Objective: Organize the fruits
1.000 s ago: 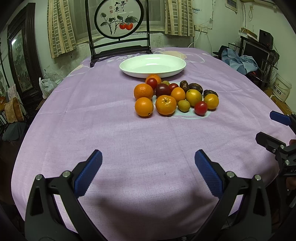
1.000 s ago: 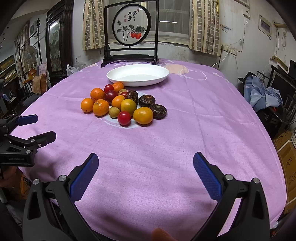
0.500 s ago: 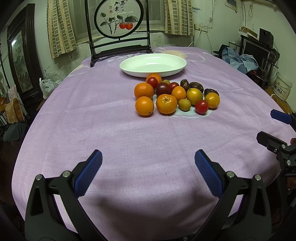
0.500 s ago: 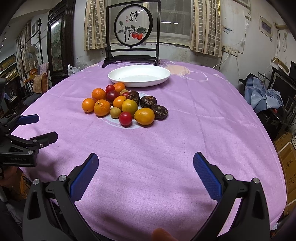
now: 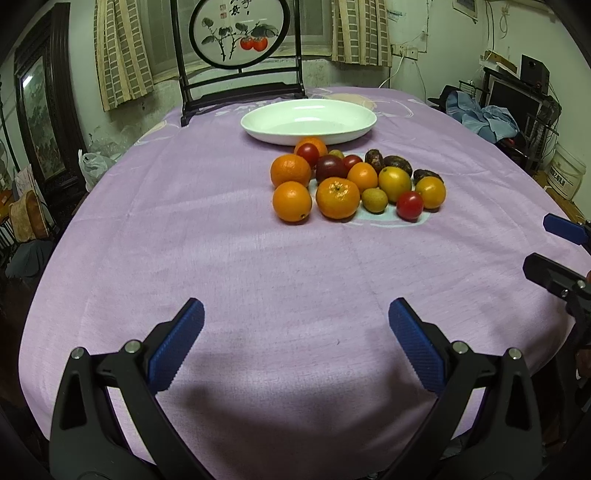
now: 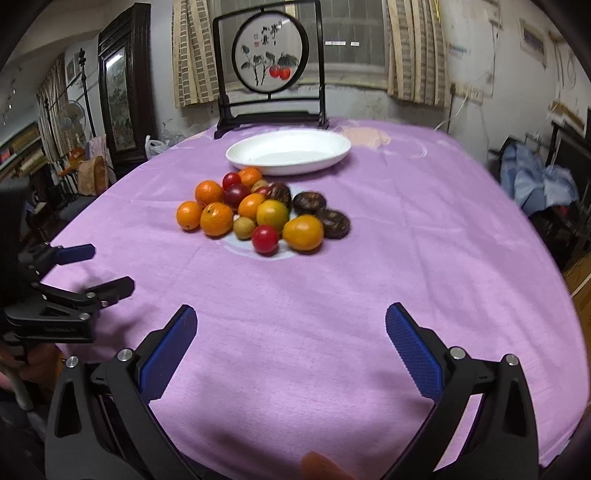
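A pile of fruit lies mid-table on the purple cloth: several oranges [image 5: 291,201] [image 6: 216,219], red tomatoes [image 5: 409,205] [image 6: 265,239], yellow fruits [image 5: 394,178] [image 6: 303,232] and dark brown fruits [image 5: 397,165] [image 6: 308,202]. Behind the pile stands an empty white oval plate [image 5: 308,120] [image 6: 288,151]. My left gripper [image 5: 295,339] is open and empty over the near cloth; it also shows at the left of the right wrist view [image 6: 101,269]. My right gripper [image 6: 290,339] is open and empty; it also shows at the right edge of the left wrist view [image 5: 550,243].
A dark wooden stand with a round painted panel [image 5: 236,33] [image 6: 269,61] stands at the table's far edge behind the plate. The table [image 5: 221,277] is oval, with room clutter beyond its edges on both sides.
The right wrist view has moved forward and closer to the fruit pile, with slight blur. The left gripper has barely moved. Both grippers stay open.
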`<action>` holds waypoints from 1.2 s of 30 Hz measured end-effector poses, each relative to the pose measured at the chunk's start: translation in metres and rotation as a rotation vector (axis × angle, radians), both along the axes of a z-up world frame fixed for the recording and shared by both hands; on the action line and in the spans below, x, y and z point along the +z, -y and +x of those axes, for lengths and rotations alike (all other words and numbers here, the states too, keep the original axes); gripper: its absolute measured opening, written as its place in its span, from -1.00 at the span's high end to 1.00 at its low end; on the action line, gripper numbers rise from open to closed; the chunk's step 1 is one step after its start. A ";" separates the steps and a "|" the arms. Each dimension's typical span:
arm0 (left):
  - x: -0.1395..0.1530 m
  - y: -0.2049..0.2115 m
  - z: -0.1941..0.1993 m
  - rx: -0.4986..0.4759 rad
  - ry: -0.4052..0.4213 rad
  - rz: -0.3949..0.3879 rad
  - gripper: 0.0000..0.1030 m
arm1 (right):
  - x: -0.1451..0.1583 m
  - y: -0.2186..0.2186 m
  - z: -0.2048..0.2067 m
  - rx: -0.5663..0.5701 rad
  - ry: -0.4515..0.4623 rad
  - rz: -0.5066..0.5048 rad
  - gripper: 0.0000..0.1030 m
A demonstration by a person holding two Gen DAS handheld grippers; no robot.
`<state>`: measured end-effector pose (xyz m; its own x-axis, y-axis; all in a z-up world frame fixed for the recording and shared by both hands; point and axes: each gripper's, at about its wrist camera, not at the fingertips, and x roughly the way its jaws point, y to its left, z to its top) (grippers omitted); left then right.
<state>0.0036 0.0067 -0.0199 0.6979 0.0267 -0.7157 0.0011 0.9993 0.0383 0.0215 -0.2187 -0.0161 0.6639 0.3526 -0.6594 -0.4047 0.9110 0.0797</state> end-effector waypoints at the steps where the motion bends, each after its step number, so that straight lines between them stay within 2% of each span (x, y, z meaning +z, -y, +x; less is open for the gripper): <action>1: -0.003 -0.002 0.001 0.001 -0.006 -0.002 -0.96 | -0.002 -0.001 0.002 0.003 -0.017 0.005 -0.97; 5: -0.009 -0.007 0.004 0.004 -0.011 -0.020 -0.96 | -0.008 -0.007 0.011 0.009 -0.034 0.007 -0.95; 7: -0.011 -0.012 0.006 0.007 -0.011 -0.030 -0.96 | -0.009 -0.008 0.019 0.005 -0.043 0.011 -0.79; 9: -0.014 -0.018 0.008 0.015 -0.008 -0.044 -0.96 | -0.012 -0.010 0.034 0.009 -0.084 0.034 -0.51; 13: -0.016 -0.027 0.011 0.018 0.004 -0.071 -0.96 | -0.020 -0.015 0.061 0.018 -0.143 0.053 -0.19; 16: -0.015 -0.033 0.013 0.006 0.020 -0.083 -0.96 | -0.022 -0.016 0.082 0.002 -0.164 0.062 -0.16; 19: -0.013 -0.036 0.015 -0.020 0.036 -0.097 -0.96 | -0.024 -0.011 0.103 -0.014 -0.213 0.146 -0.16; 25: -0.008 -0.039 0.024 -0.078 0.042 -0.101 -0.96 | -0.029 -0.013 0.123 -0.018 -0.253 0.209 -0.09; 28: -0.003 -0.038 0.035 -0.109 0.046 -0.089 -0.96 | -0.031 -0.012 0.131 -0.023 -0.269 0.252 0.12; 30: 0.003 -0.040 0.045 -0.146 0.039 -0.116 -0.96 | -0.033 -0.004 0.134 -0.035 -0.283 0.297 0.19; 33: 0.008 -0.042 0.064 -0.184 0.045 -0.108 -0.95 | -0.038 0.006 0.136 -0.034 -0.311 0.371 0.20; 36: 0.003 -0.040 0.088 -0.205 0.017 -0.084 -0.82 | -0.039 0.010 0.136 -0.028 -0.322 0.408 0.20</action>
<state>0.0912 0.0464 -0.0168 0.6942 -0.1763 -0.6978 0.2044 0.9779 -0.0437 0.1578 -0.2284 -0.0553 0.4625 0.6090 -0.6444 -0.2771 0.7897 0.5474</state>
